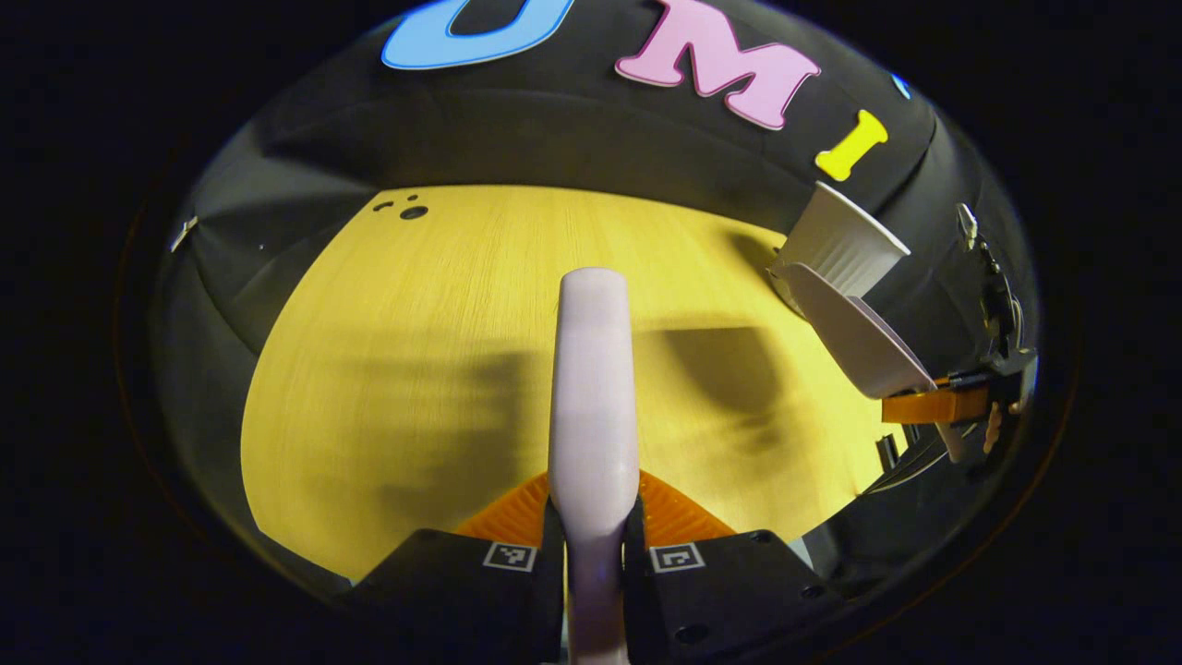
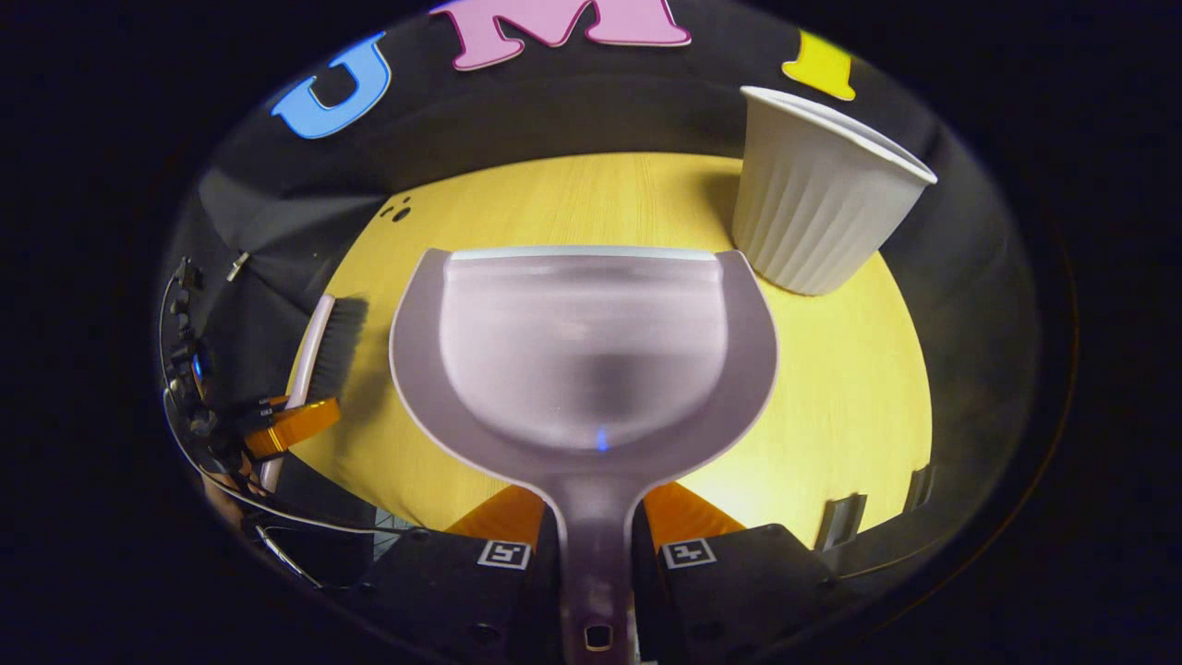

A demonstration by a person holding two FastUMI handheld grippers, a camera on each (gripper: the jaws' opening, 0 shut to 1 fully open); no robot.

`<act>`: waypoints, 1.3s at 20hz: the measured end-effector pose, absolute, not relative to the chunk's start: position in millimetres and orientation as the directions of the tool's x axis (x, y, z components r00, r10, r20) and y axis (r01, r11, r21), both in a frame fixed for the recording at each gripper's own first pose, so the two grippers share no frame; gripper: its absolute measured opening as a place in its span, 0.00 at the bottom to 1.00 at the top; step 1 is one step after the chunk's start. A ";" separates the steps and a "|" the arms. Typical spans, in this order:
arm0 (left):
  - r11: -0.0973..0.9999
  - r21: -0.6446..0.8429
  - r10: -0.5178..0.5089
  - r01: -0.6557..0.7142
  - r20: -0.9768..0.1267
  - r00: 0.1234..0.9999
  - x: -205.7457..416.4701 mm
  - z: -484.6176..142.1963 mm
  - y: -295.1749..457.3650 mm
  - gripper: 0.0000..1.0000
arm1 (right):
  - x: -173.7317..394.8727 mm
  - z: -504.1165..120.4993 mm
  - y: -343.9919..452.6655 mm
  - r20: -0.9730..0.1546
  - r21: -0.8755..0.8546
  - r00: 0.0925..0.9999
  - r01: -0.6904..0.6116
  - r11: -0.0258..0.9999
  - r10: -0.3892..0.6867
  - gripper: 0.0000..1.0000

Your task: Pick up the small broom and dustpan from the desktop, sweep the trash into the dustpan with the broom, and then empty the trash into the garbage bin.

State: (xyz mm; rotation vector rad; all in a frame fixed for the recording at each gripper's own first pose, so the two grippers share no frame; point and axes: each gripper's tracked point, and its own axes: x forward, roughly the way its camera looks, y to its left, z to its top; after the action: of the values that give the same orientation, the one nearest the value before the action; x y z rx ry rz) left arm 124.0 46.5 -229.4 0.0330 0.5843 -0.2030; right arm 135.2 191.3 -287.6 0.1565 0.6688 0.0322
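Left gripper (image 1: 593,545): my two fingers are clenched on the broom (image 1: 592,388) handle, one finger pressing each side. The pale handle runs straight ahead from between them, held above the yellow tabletop (image 1: 416,388). The bristles can't be seen along this line; in the right gripper view the broom (image 2: 325,346) shows side-on, dark bristles hanging off the pale back, over the tabletop's left edge.

Right gripper (image 2: 596,545): fingers clamped on the dustpan (image 2: 582,342) handle, both sides pressed. The pan spreads out ahead of me, its straight lip farthest away, held over the middle of the tabletop (image 2: 859,388). The scoop looks bare inside, though its surface is blurred.

Garbage bin (image 2: 817,194): white, ribbed, mouth open, standing at the tabletop's far right corner, just beyond and right of the dustpan's lip. Whether lip and bin touch, I cannot tell.

From the left gripper view the dustpan (image 1: 863,337) is tilted beside the garbage bin (image 1: 840,245), its edge overlapping the bin's lower wall, with the right gripper (image 1: 933,406) behind it near the tabletop's right edge.

A few small dark specks (image 1: 406,209) lie at the tabletop's far left corner.
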 end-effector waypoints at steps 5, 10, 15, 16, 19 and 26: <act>0.985 0.073 -0.079 0.157 -0.614 0.785 155.3 -256.1 59.0 0.30 | 164.9 -336.7 188.3 -0.676 0.096 0.736 0.052 0.994 0.027 0.32; 0.977 0.175 0.025 0.121 -0.656 0.755 161.9 -265.9 53.6 0.30 | 183.6 -357.9 184.3 -0.714 0.054 0.700 0.091 0.994 -0.025 0.37; 0.975 0.196 0.063 0.101 -0.687 0.724 164.6 -274.0 46.2 0.33 | 187.8 -367.7 184.8 -0.734 0.026 0.678 0.079 0.997 -0.035 0.37; 0.977 0.189 0.062 0.097 -0.693 0.719 165.1 -276.5 45.2 0.34 | 186.0 -368.0 186.5 -0.738 0.032 0.674 0.070 0.997 -0.024 0.41; 0.982 0.167 0.055 0.091 -0.706 0.707 158.5 -278.7 40.1 0.40 | 185.2 -366.3 190.3 -0.735 0.082 0.678 0.067 0.994 0.015 0.49; 0.977 0.193 0.037 0.094 -0.586 0.809 144.9 -229.8 38.1 0.96 | 177.4 -323.3 187.2 -0.616 0.128 0.788 0.090 0.988 0.008 1.00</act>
State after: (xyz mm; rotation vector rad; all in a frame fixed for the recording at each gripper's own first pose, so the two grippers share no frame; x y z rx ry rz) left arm 144.9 38.1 -229.8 0.2177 0.6283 -0.0306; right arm 177.4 187.2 -323.3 0.1539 0.6627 -0.0448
